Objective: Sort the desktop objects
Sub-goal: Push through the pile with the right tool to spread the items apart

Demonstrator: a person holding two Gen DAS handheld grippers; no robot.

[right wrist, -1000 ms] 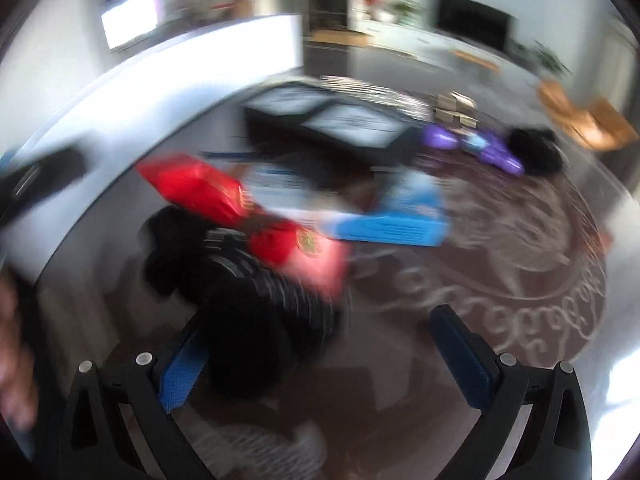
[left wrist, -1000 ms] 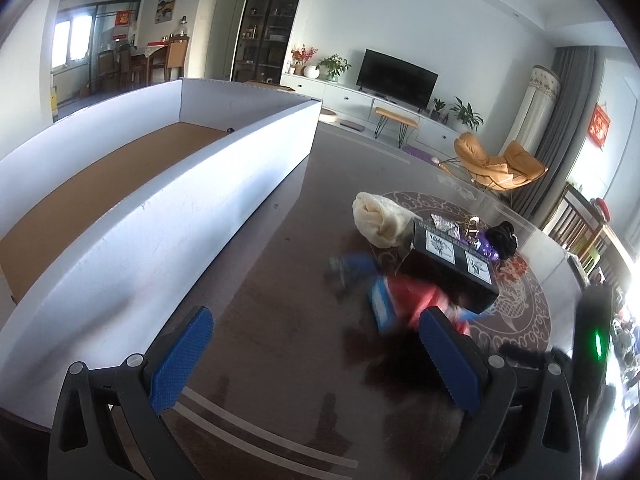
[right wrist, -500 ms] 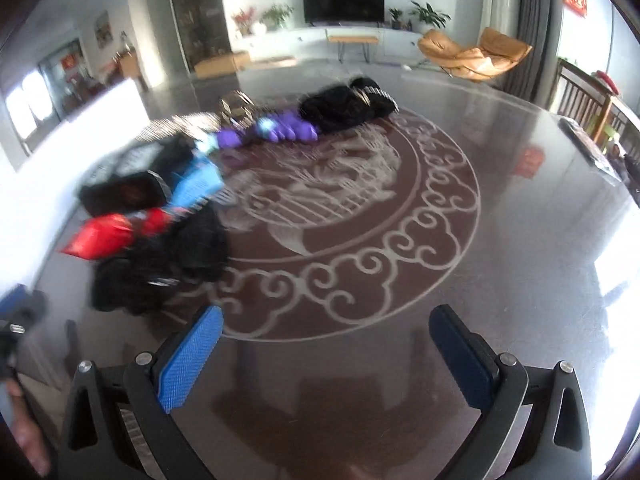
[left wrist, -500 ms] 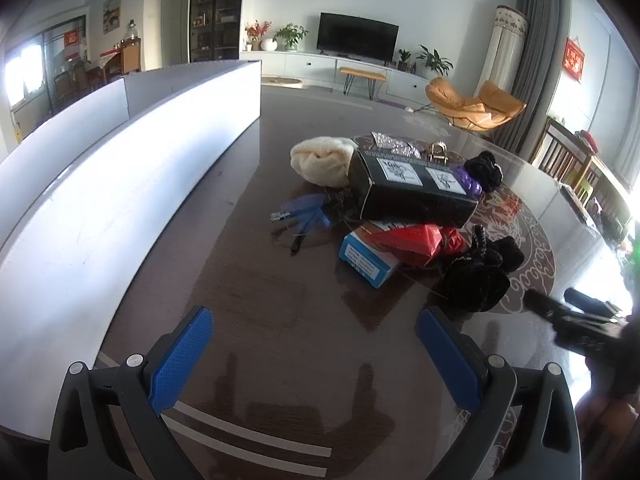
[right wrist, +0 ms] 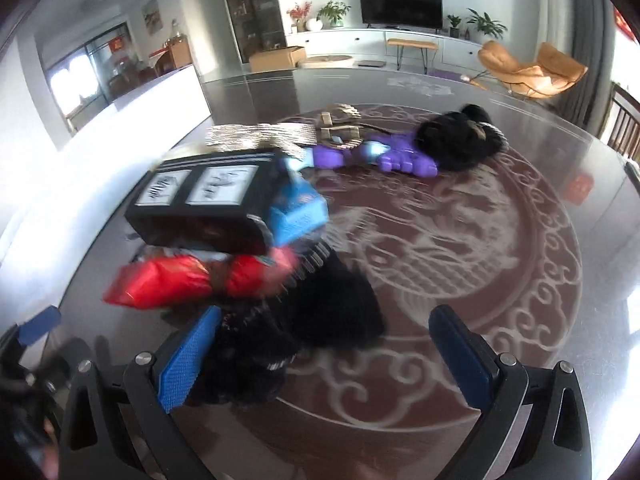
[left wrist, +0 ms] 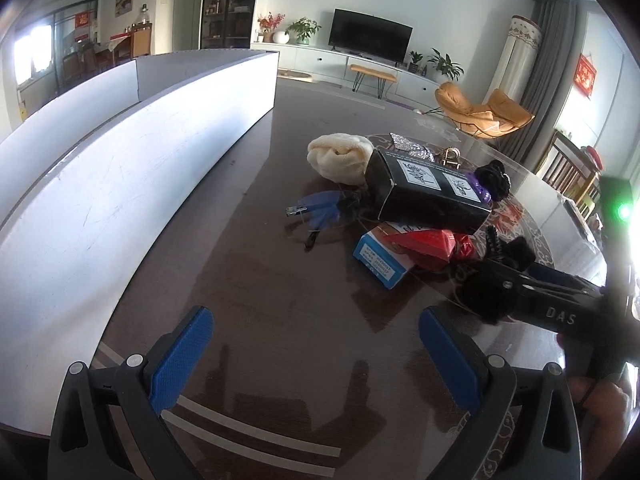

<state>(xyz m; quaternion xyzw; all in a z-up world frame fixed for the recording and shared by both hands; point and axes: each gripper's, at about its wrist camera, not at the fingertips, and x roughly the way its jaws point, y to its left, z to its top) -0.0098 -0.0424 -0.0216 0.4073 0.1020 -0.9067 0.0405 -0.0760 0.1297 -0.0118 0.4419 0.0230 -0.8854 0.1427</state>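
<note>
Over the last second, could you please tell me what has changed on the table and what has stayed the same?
The right gripper has swung back toward the pile and now sits open around the black fuzzy item, not yet closed on it. The left gripper stays open and empty over the bare table. The black box, red packet and blue box have not visibly moved.

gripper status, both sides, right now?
Left gripper: open, holding nothing, above bare table.
Right gripper: open, holding nothing; black fuzzy item lies between its fingers, not clamped.
</note>
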